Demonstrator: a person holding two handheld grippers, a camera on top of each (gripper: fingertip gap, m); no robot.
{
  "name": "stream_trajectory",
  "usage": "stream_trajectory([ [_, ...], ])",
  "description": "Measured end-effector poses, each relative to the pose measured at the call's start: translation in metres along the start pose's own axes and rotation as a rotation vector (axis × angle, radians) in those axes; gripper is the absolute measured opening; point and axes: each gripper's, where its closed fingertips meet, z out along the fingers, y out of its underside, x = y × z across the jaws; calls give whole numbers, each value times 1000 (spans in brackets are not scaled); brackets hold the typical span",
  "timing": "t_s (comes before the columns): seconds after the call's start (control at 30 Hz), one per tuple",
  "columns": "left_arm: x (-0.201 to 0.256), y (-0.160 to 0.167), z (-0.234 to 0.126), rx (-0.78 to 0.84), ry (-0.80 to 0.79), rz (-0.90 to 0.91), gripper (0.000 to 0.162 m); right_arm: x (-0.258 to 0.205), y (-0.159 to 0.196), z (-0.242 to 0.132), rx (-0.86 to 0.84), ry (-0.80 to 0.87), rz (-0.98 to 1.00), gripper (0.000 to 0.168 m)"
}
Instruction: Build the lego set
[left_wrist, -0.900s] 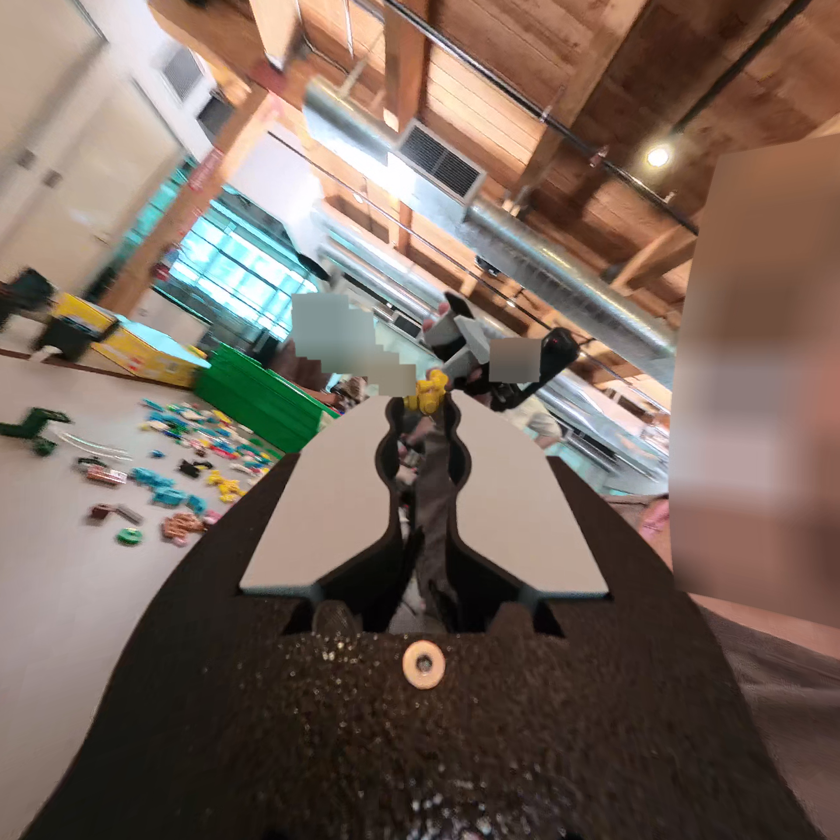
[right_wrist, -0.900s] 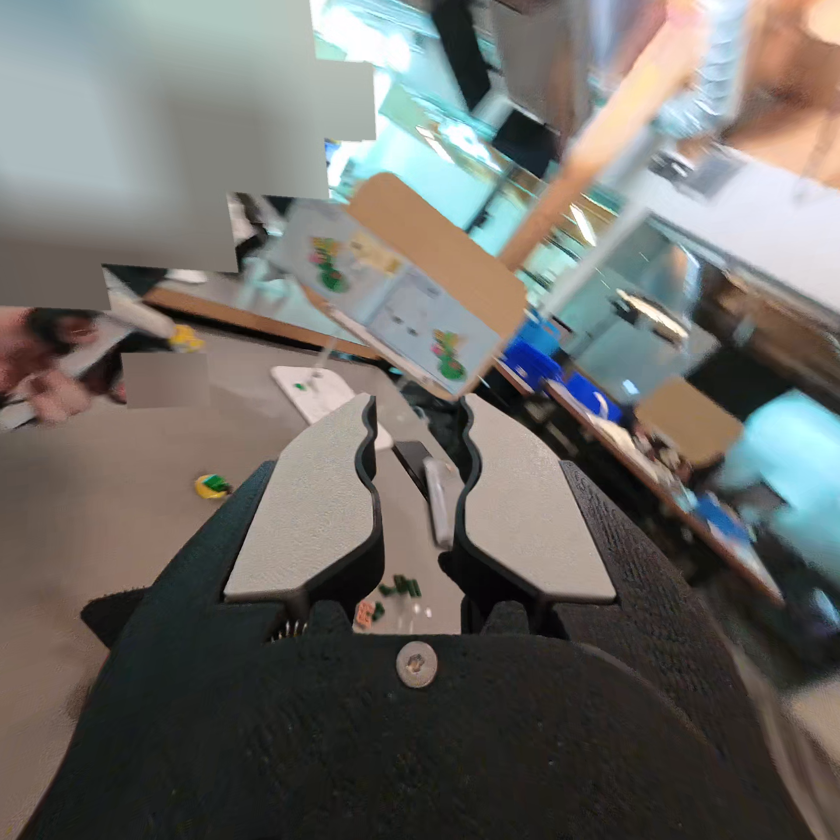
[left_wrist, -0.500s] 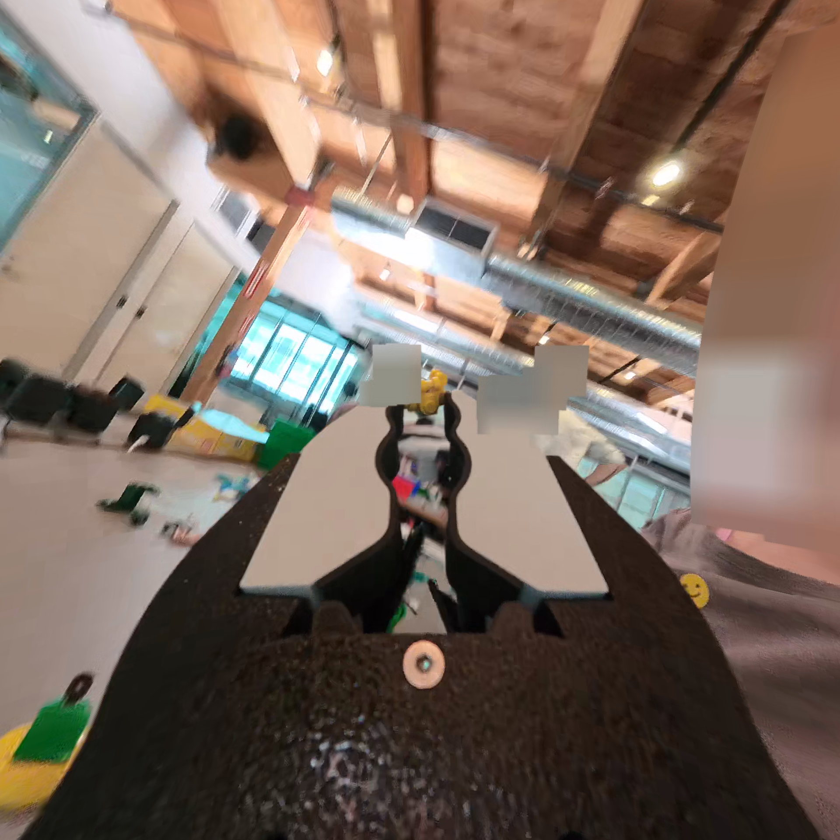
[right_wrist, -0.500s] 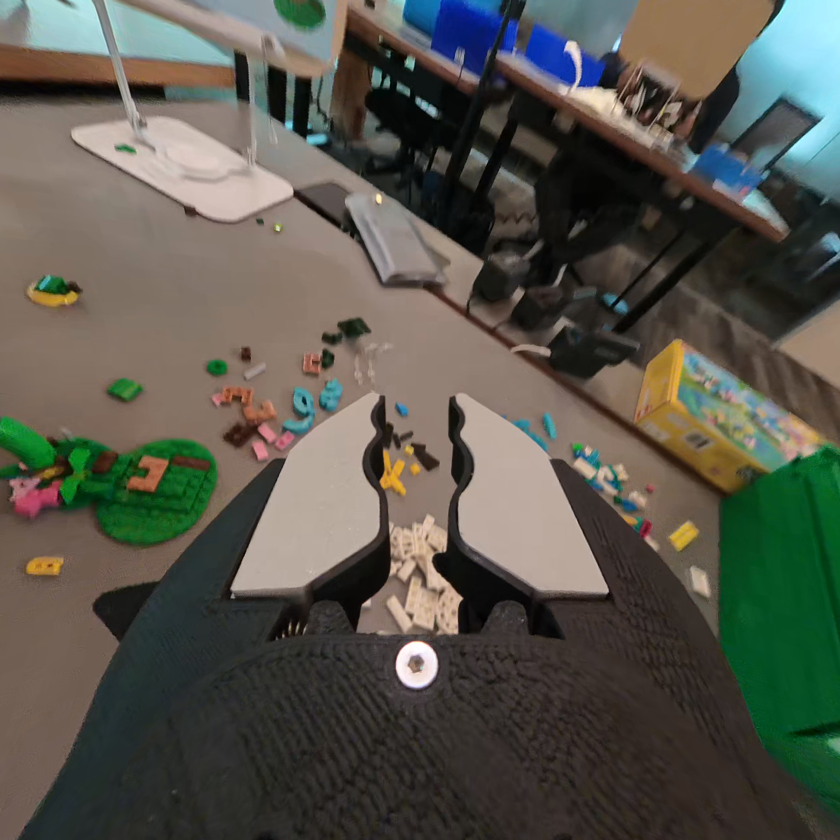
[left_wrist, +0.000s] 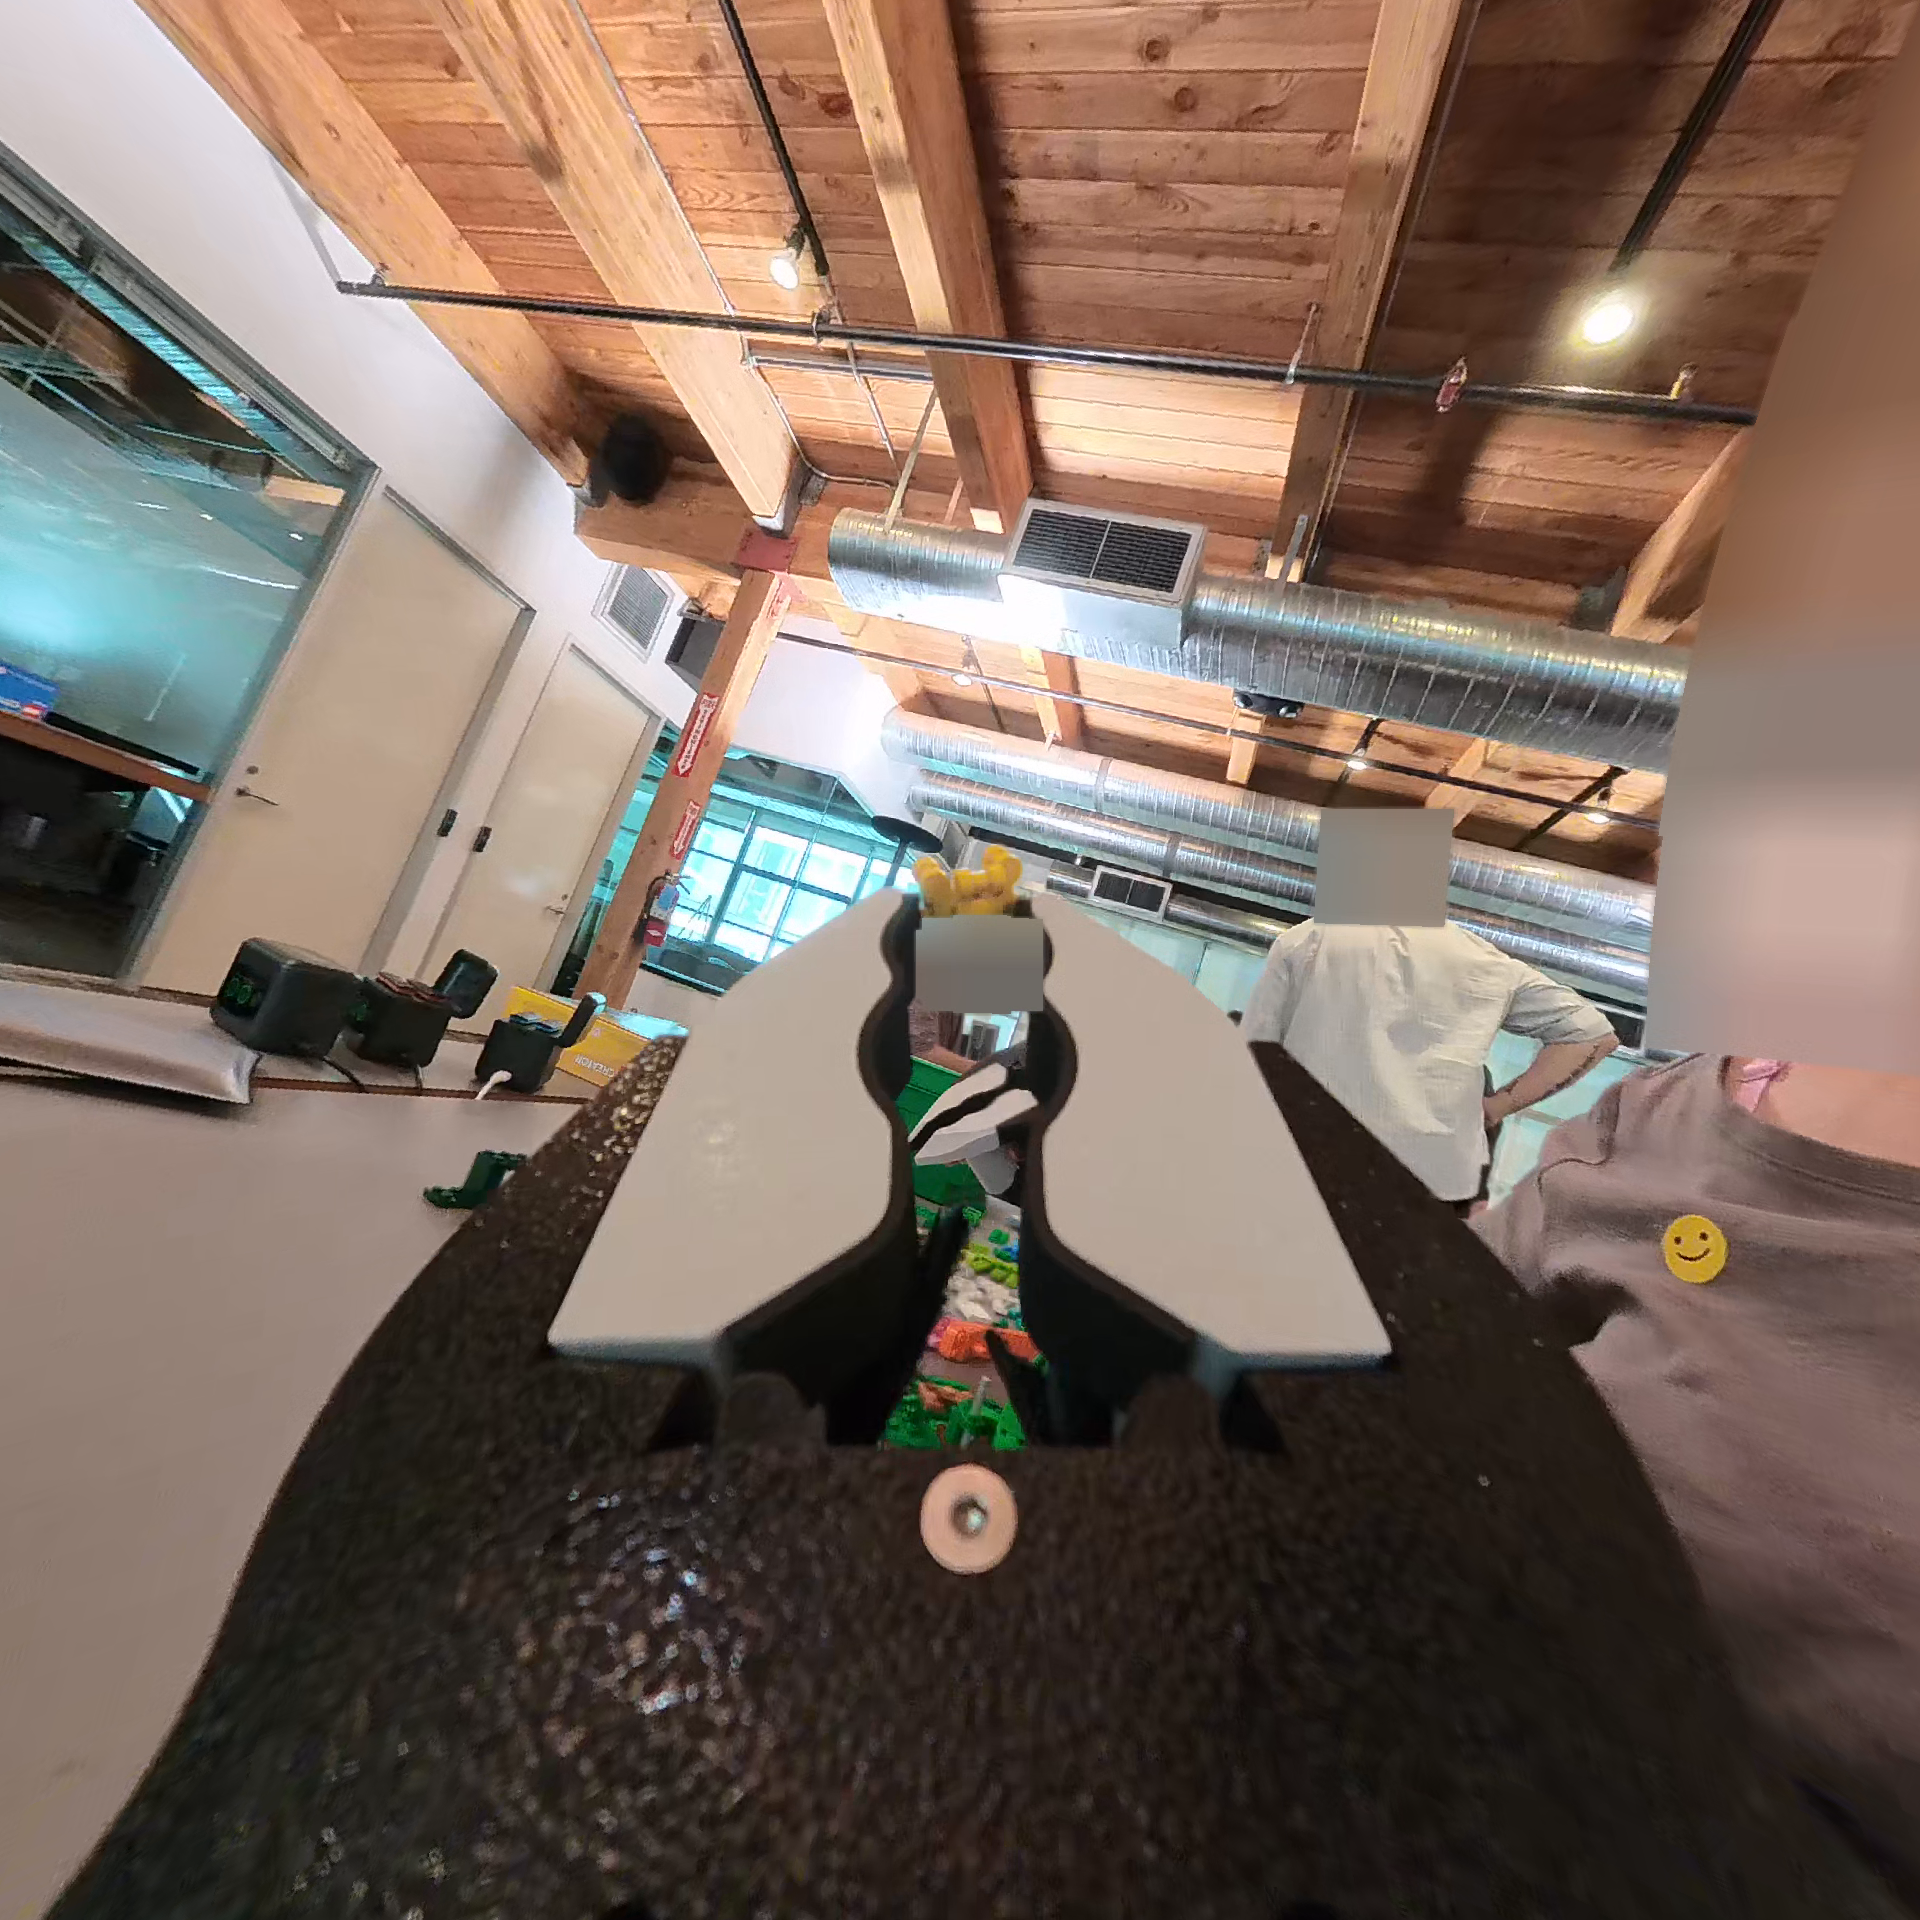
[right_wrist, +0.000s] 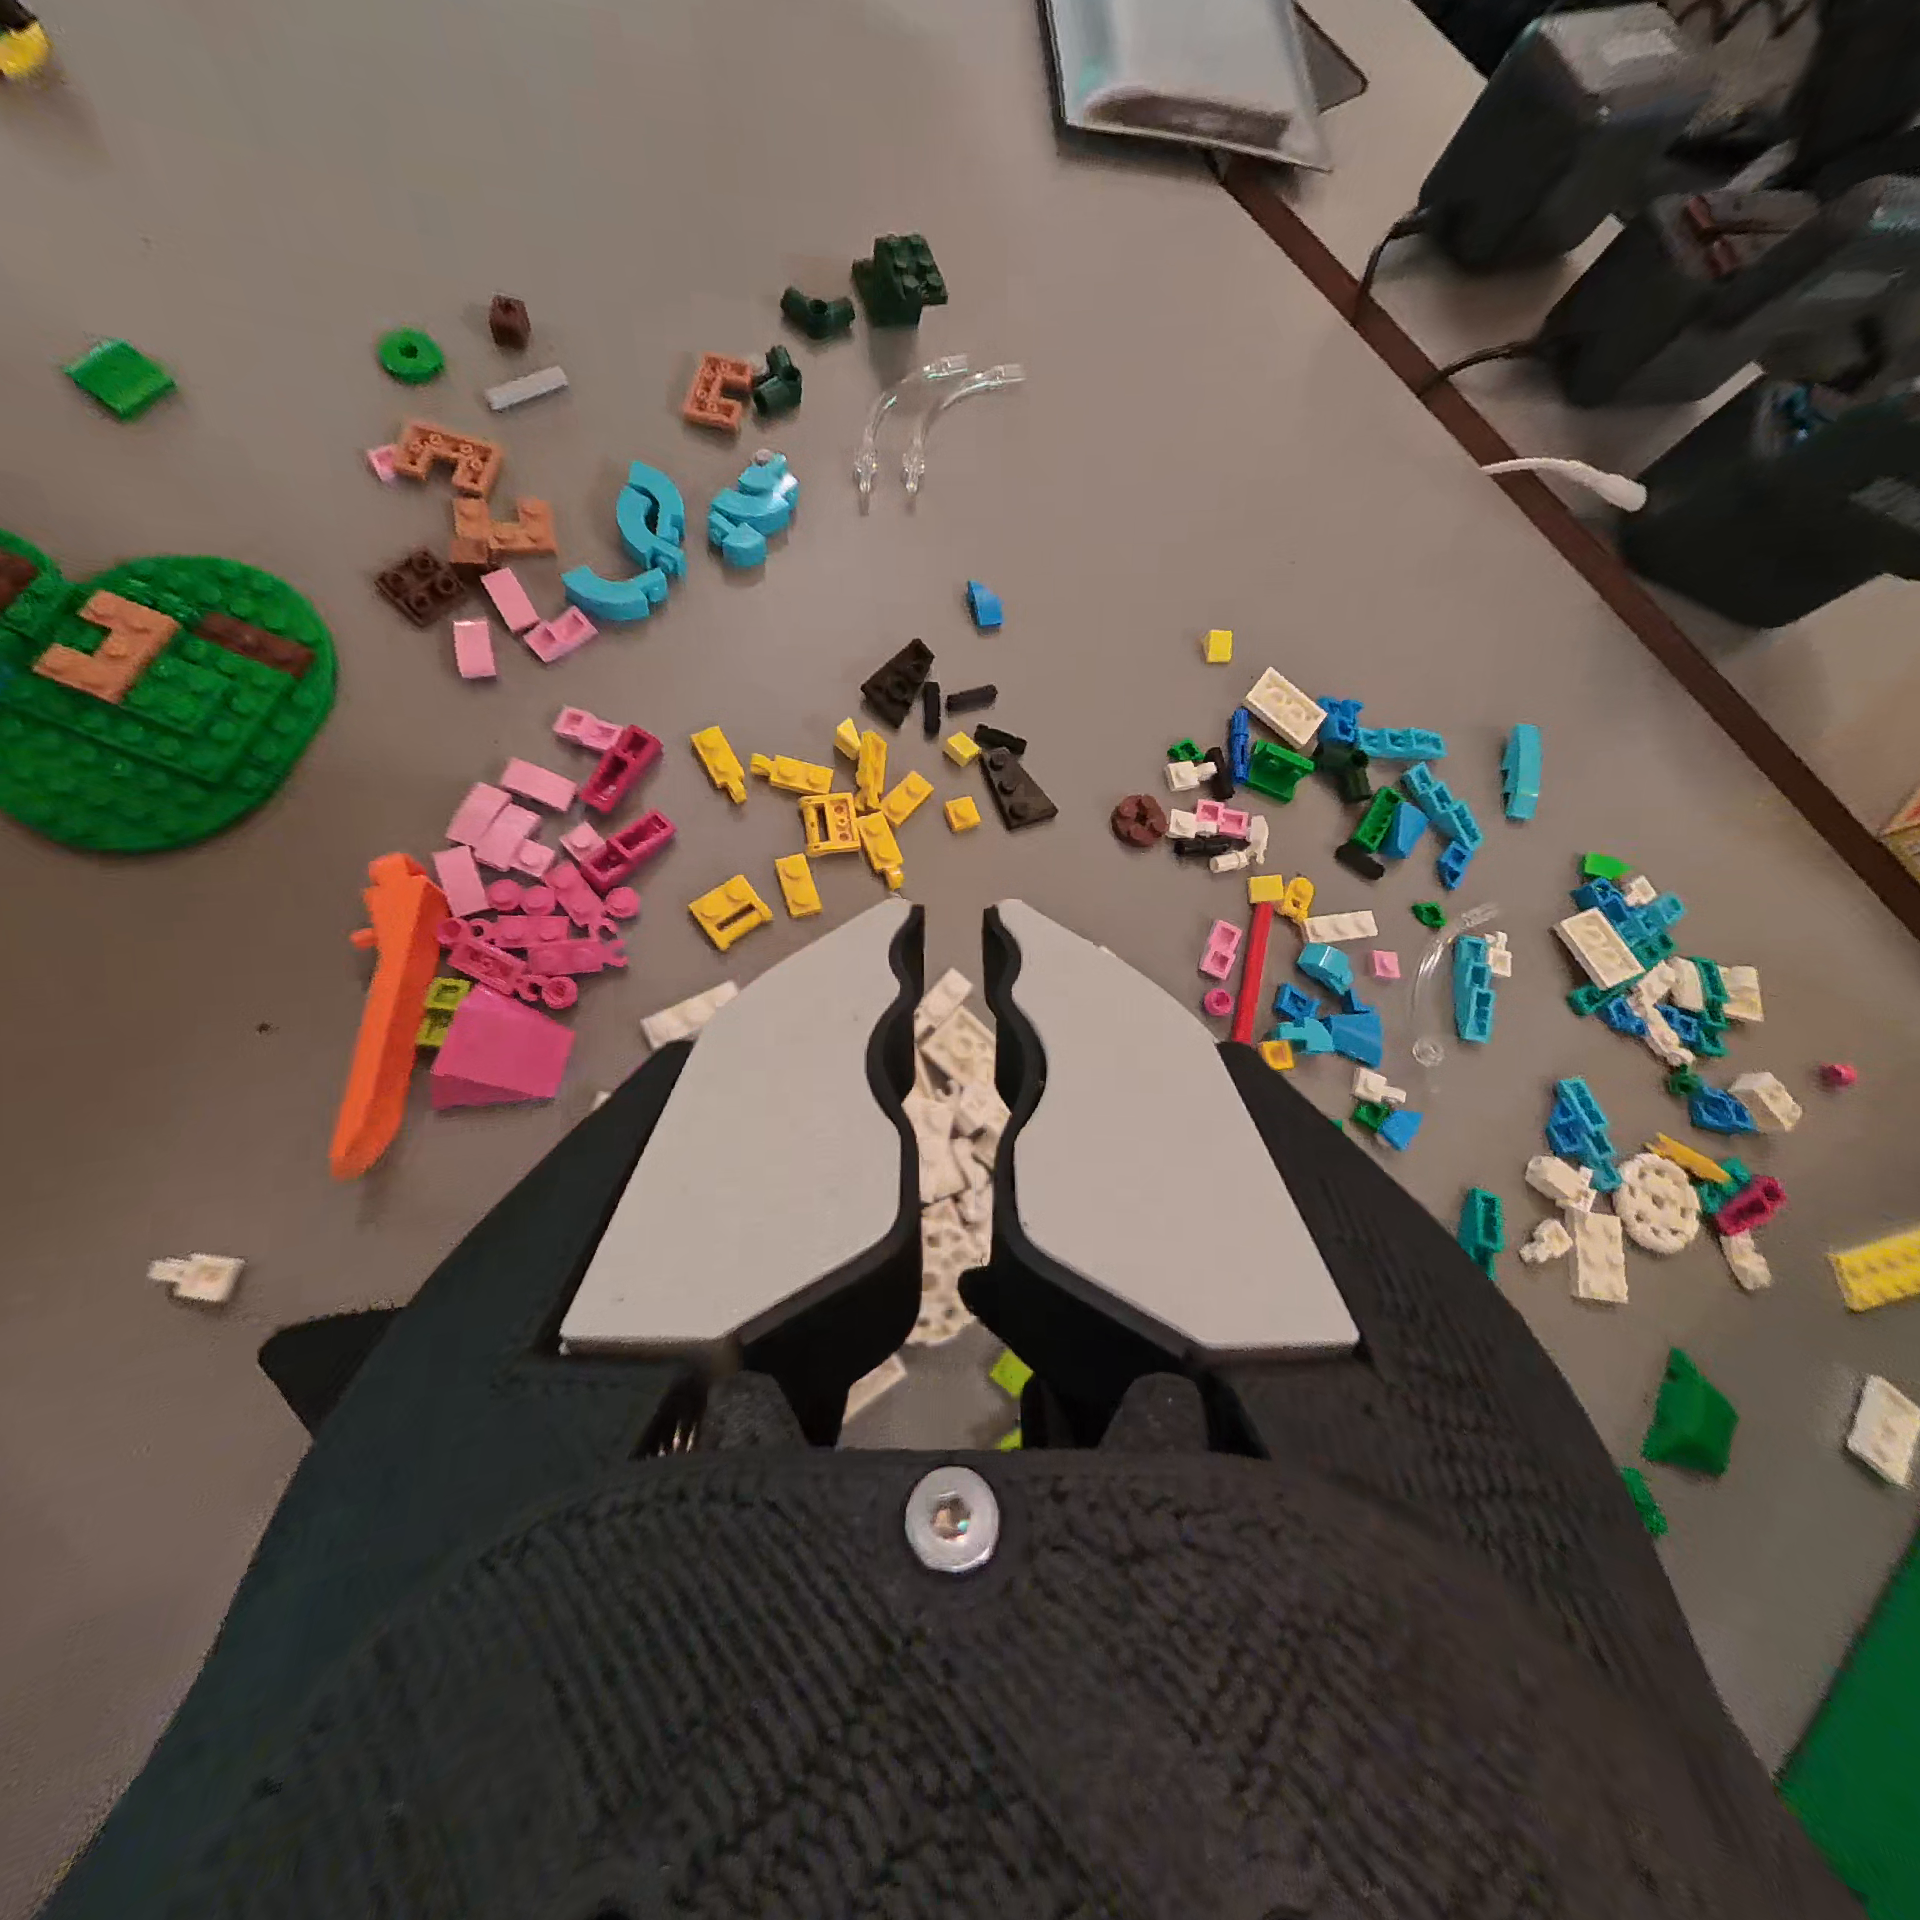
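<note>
Up high, my left gripper (left_wrist: 971, 920) pinches a small yellow lego piece (left_wrist: 966, 888) at its tips, free for mating. My right gripper (right_wrist: 951, 920), slightly parted and empty, hangs over the yellow bricks (right_wrist: 831, 810) mid-table (right_wrist: 1143, 520), likely choosing its partner.
</note>
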Motion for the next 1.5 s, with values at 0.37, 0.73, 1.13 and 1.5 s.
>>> stream_trajectory([
  [0.37, 2, -10, -12, 96, 31, -80, 17, 107, 60, -20, -116, 129, 199, 0],
  [0.73, 0, 26, 1, -153, -75, 260, 17, 160, 59, -3, -276, 131, 621, 8],
  [1.13, -7, 34, 3, -208, -97, 266, 17, 129, 34, 64, -541, -185, 685, 4],
  [1.5, -7, 42, 5, -248, -90, 249, 17, 109, 36, 91, -729, -163, 479, 4],
])
